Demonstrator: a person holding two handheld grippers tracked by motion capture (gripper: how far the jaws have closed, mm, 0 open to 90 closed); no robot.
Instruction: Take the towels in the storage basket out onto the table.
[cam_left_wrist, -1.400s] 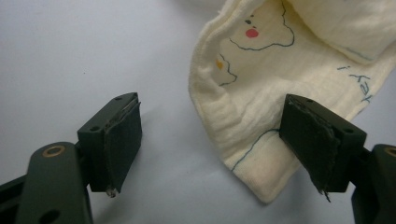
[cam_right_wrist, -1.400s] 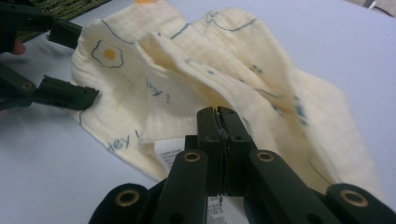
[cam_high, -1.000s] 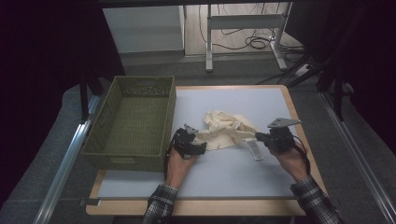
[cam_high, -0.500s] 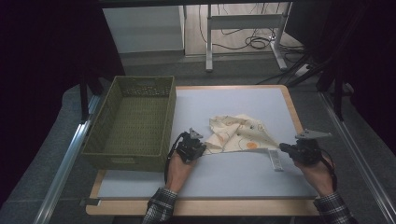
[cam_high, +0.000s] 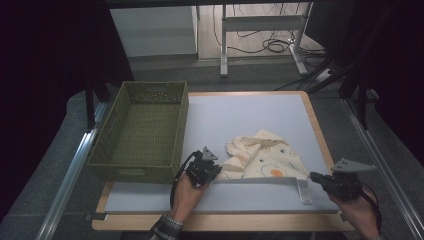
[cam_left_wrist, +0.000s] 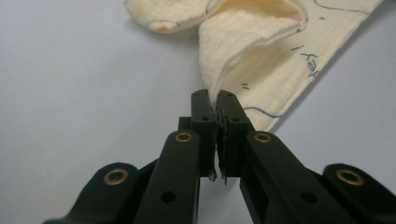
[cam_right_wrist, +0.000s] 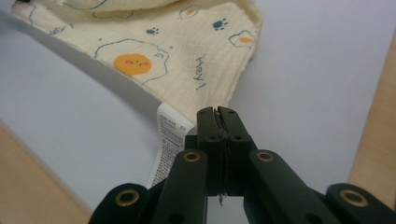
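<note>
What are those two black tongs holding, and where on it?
Both grip the cream cloth. The left tongs pinch a folded edge at one end; the right tongs pinch the corner beside its white label.

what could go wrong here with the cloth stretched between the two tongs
The left tongs pinch only the very edge of the egg-print cloth, so it might slip out if pulled harder. The right tongs hold a corner beside the care label, near the table's wooden edge; further spreading may drag the cloth off the blue mat.

Lab-like workroom, blue-topped table (cam_high: 250, 115) on railed frame, loose floor cables (cam_high: 265, 45), desk legs (cam_high: 223, 40)
</note>
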